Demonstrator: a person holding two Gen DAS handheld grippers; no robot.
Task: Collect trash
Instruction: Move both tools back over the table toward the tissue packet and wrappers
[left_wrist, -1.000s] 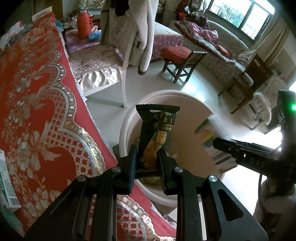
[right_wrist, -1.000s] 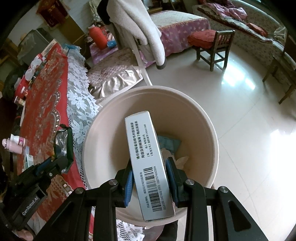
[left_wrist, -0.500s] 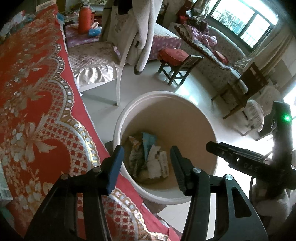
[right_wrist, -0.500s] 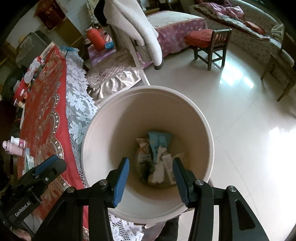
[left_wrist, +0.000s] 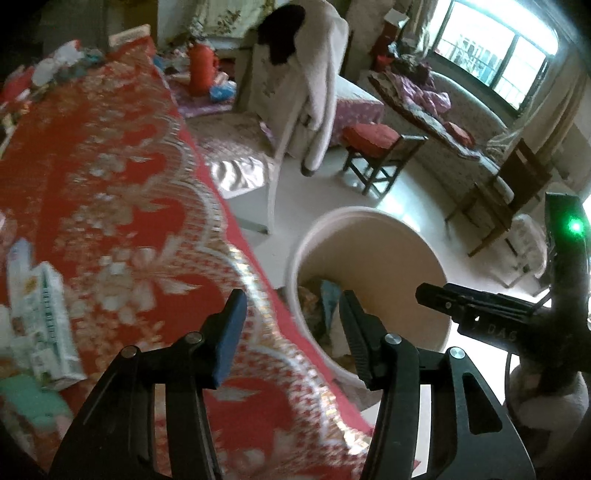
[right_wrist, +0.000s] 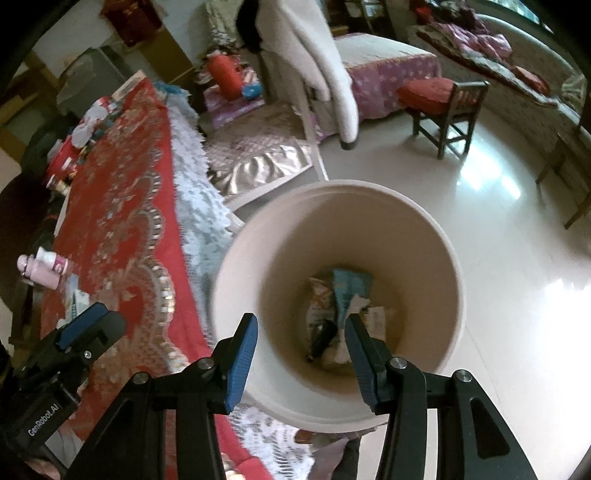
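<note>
A pale round trash bin (right_wrist: 424, 229) stands on the floor beside the red-clothed table (left_wrist: 110, 177); it also shows in the left wrist view (left_wrist: 406, 251). Several wrappers and a box lie at its bottom (right_wrist: 343, 306). My right gripper (right_wrist: 301, 332) is open and empty above the bin's near rim. My left gripper (left_wrist: 291, 314) is open and empty over the table's edge, left of the bin. A white and green carton (left_wrist: 51, 325) lies on the cloth at the left. The right gripper shows at the right of the left wrist view (left_wrist: 476, 306).
A pink bottle (right_wrist: 44, 266) lies on the table at the left, and small items (right_wrist: 85, 125) crowd its far end. A chair draped with a white garment (left_wrist: 314, 85), a stool with a red cushion (right_wrist: 439, 99) and a sofa stand on the shiny floor beyond the bin.
Both grippers opened and dropped the snack wrapper and the box into the bin. The left gripper has since swung left over the table edge; the right has drawn back slightly.
</note>
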